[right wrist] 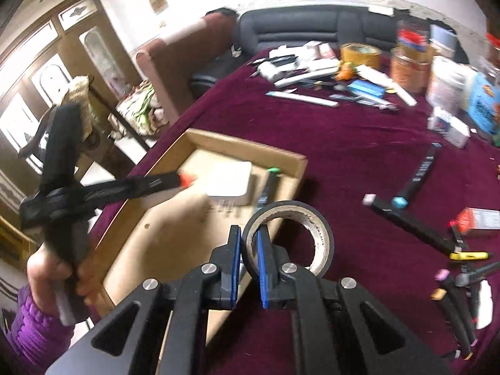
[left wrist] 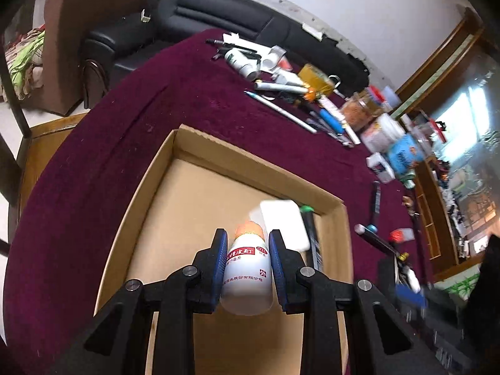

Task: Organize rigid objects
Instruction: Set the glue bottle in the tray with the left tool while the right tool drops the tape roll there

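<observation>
My left gripper (left wrist: pixel 247 237) is shut on a white bottle (left wrist: pixel 247 278) with an orange cap and a red label, held over the open cardboard box (left wrist: pixel 250 168). Inside the box lie a white square block (left wrist: pixel 284 222) and a black marker with a green cap (left wrist: pixel 311 234). My right gripper (right wrist: pixel 249 231) is shut on the wall of a black tape roll (right wrist: pixel 315 234), one finger inside the ring and one outside, just over the box's near right edge (right wrist: pixel 250 148). In the right wrist view the left gripper (right wrist: pixel 125 187) reaches over the box from the left, held by a hand (right wrist: pixel 40 268).
A maroon cloth (right wrist: pixel 343 143) covers the table. Pens, a yellow tape roll (right wrist: pixel 359 53), jars and a blue packet (right wrist: pixel 484 103) crowd its far edge. Black markers (right wrist: pixel 418 168) and a red-capped item (right wrist: pixel 478 218) lie right of the box. A black sofa (left wrist: pixel 218 12) stands behind.
</observation>
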`<state>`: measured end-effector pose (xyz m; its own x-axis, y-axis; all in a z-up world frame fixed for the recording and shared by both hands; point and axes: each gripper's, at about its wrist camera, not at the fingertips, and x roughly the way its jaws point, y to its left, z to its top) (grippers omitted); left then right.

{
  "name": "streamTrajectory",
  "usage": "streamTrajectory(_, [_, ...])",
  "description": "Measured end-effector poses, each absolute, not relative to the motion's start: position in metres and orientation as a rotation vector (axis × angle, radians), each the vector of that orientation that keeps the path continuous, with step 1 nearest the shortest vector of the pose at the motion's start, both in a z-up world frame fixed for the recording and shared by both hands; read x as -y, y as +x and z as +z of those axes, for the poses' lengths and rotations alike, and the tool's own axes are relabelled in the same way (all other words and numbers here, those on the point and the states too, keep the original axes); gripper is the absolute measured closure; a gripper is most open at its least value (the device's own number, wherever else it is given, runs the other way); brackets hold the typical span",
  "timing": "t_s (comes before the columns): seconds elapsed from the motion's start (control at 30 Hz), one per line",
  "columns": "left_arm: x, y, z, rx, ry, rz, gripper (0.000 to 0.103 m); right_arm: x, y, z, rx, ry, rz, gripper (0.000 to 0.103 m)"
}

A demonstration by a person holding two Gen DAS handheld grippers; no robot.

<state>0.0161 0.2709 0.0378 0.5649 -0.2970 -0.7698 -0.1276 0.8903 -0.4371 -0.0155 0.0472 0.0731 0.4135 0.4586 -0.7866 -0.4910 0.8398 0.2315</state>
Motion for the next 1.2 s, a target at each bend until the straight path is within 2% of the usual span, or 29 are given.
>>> streamTrajectory(0.33, [-0.272, 0.053, 0.013, -1.033, -0.483, -0.073, 0.074, -0.102, -0.014, 0.049, -1.044, -0.095, 0.651, 0.093])
streamTrajectory(0.4, [-0.277, 0.053, 0.013, -1.032, -0.519, -0.085, 0.064, -0.107, -0.013, 0.045, -1.053, -0.099, 0.653, 0.093])
streamTrajectory(0.43, [-0.279, 0.052, 0.015, -1.03, -0.531, -0.085, 0.056, -0.11, -0.012, 0.044, -1.058, -0.104, 0.653, 0.093])
streamTrajectory(0.6, [-0.292, 0.032, 0.037, -0.969, -0.584, -0.102, 0.054, -0.121, -0.008, 0.034, -1.084, -0.136, 0.662, 0.093])
streamTrajectory(0.67, [-0.299, 0.014, 0.05, -0.923, -0.6, -0.091, 0.037, -0.124, -0.005, 0.031, -1.091, -0.147, 0.658, 0.093])
streamTrajectory(0.73, [-0.304, -0.003, 0.06, -0.873, -0.627, -0.086, 0.032, -0.127, -0.002, 0.029, -1.092, -0.152, 0.656, 0.093])
streamTrajectory(0.83, [-0.308, -0.028, 0.074, -0.819, -0.632, -0.089, 0.032, -0.13, 0.001, 0.029, -1.093, -0.15, 0.656, 0.093])
streamTrajectory(0.97, [-0.309, -0.054, 0.085, -0.76, -0.615, -0.041, 0.022, -0.135, 0.003, 0.026, -1.121, -0.138, 0.678, 0.093])
streamTrajectory(1.07, [-0.309, -0.065, 0.091, -0.73, -0.615, -0.008, 0.022, -0.134, 0.003, 0.028, -1.121, -0.113, 0.676, 0.093])
streamTrajectory(1.13, [-0.306, -0.071, 0.094, -0.723, -0.611, -0.003, 0.022, -0.128, 0.003, 0.037, -1.084, -0.113, 0.666, 0.09])
streamTrajectory(1.2, [-0.299, -0.076, 0.098, -0.717, -0.596, -0.007, 0.022, -0.116, -0.004, 0.052, -1.04, -0.1, 0.666, 0.074])
